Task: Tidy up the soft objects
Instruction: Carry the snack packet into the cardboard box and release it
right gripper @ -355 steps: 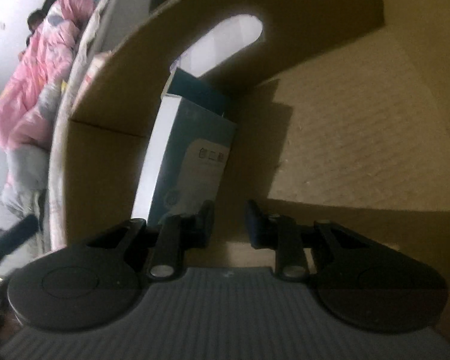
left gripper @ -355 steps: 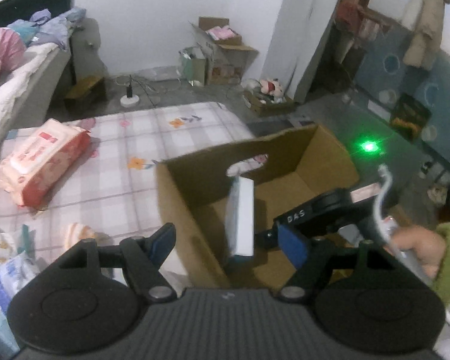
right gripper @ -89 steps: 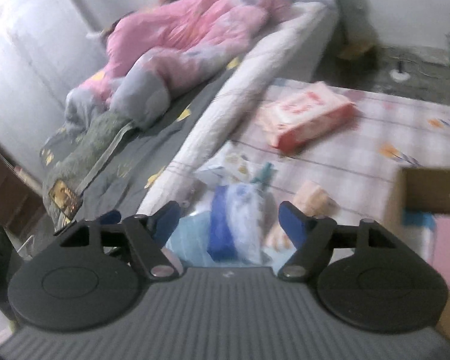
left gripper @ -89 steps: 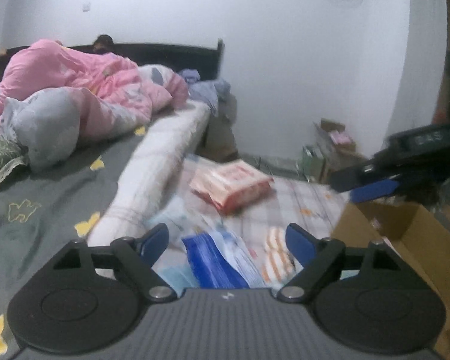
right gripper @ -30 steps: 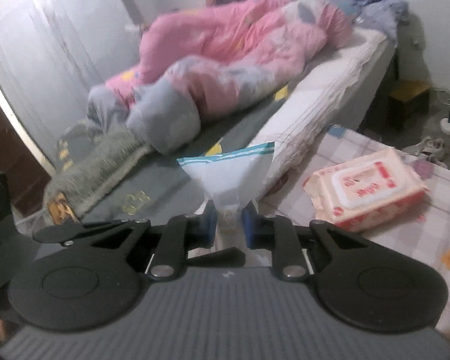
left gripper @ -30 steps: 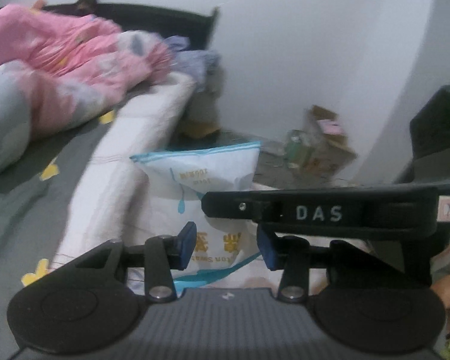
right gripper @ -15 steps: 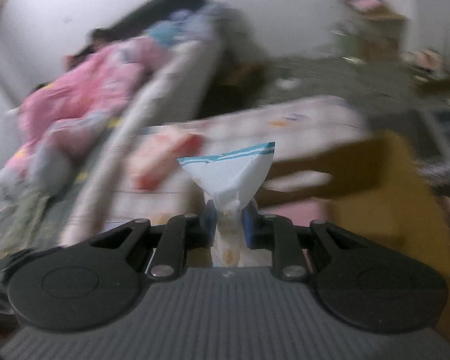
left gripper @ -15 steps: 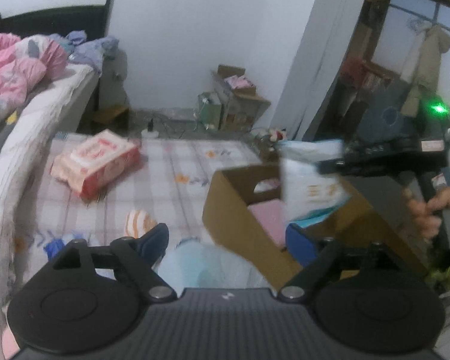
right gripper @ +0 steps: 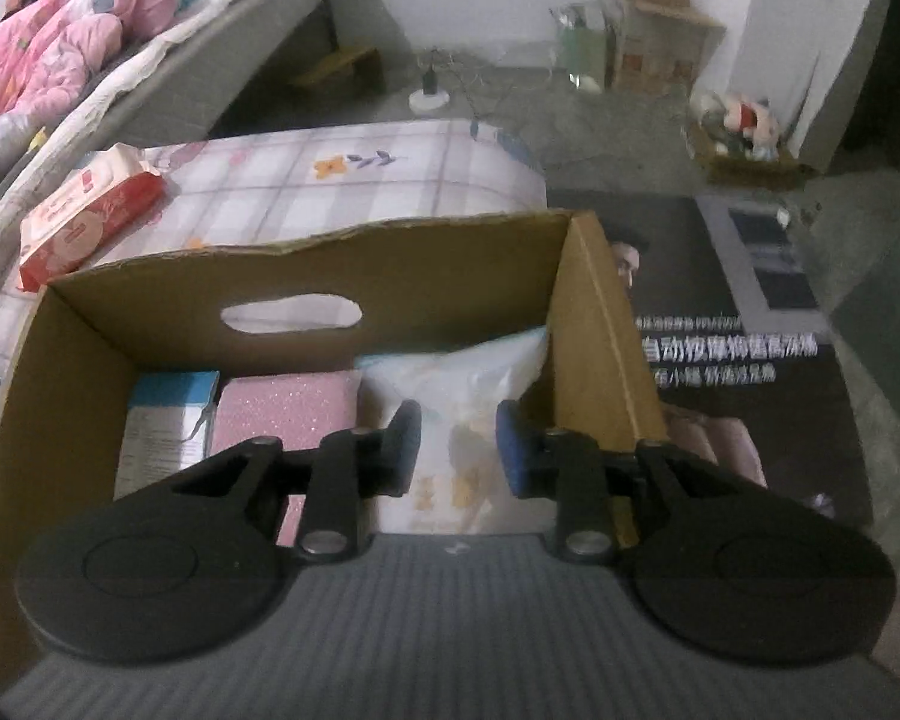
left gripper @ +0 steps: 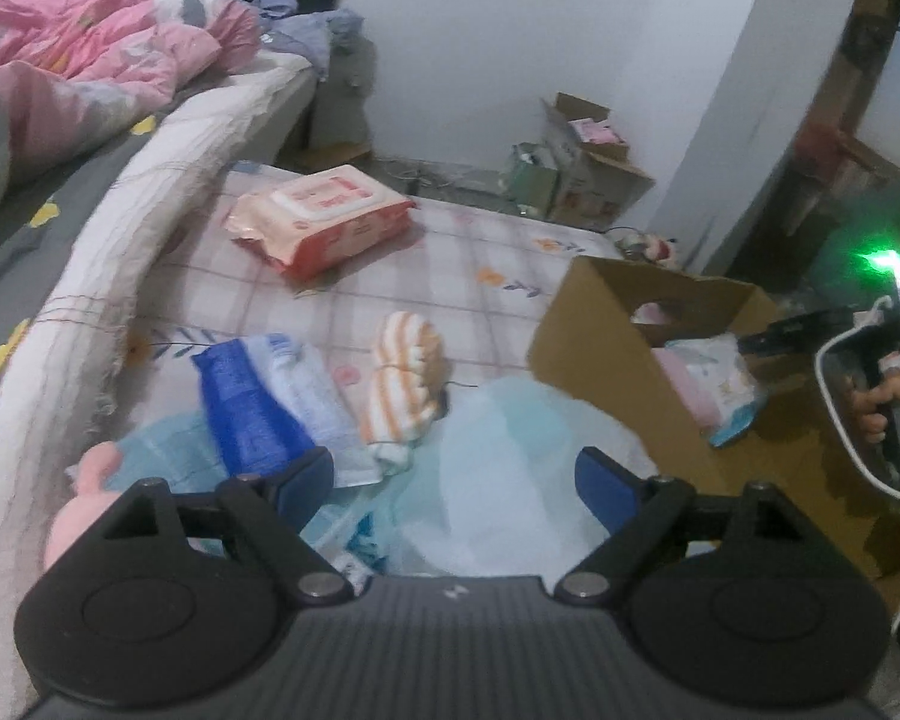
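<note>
Now right gripper (right gripper: pixel 457 441) jaws part-open over white pack (right gripper: pixel 468 384) in box (right gripper: pixel 306 276); left gripper (left gripper: pixel 453 475) wide open, empty.

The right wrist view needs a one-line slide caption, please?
Open right tool above white pack, beside pink pack in cardboard box.

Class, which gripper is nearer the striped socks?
Left. The left gripper hovers open just short of the striped socks; the right gripper is over the cardboard box.
</note>
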